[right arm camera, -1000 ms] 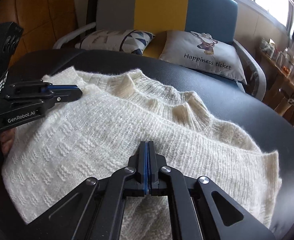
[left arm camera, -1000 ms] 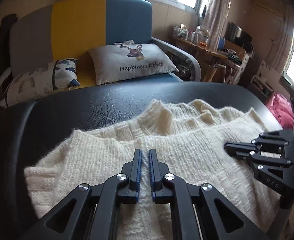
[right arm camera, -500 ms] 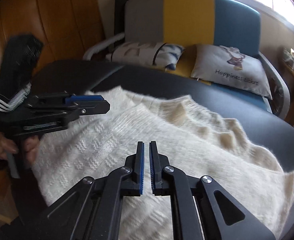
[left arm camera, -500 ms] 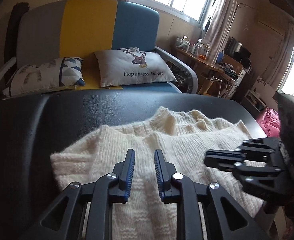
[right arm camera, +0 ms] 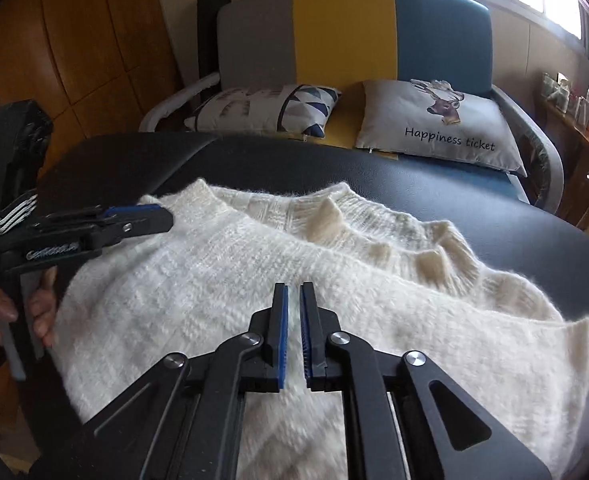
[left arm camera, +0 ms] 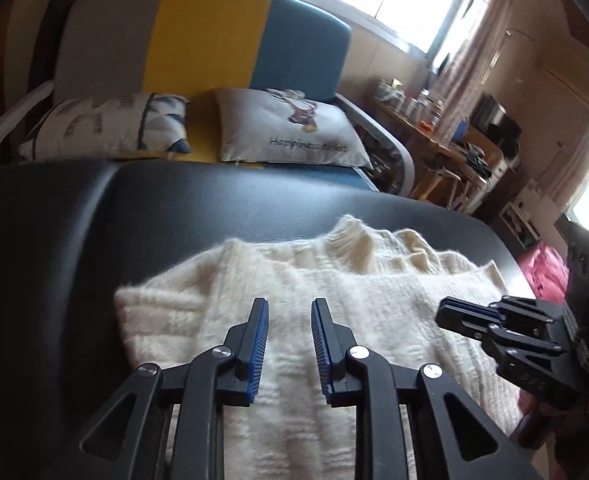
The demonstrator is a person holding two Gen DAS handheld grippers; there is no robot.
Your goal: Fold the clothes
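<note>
A: Both tongs have let go since earlier; left tongs (left arm camera: 288,344) gape, right tongs (right arm camera: 293,330) are opening narrowly, both empty over the cream sweater (right arm camera: 254,300) on the desk (right arm camera: 494,216).
B: Regrip a side edge next, I'd judge; pinch both layers.

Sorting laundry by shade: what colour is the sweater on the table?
Cream-white knit sweater; clearest in the right wrist view.
</note>
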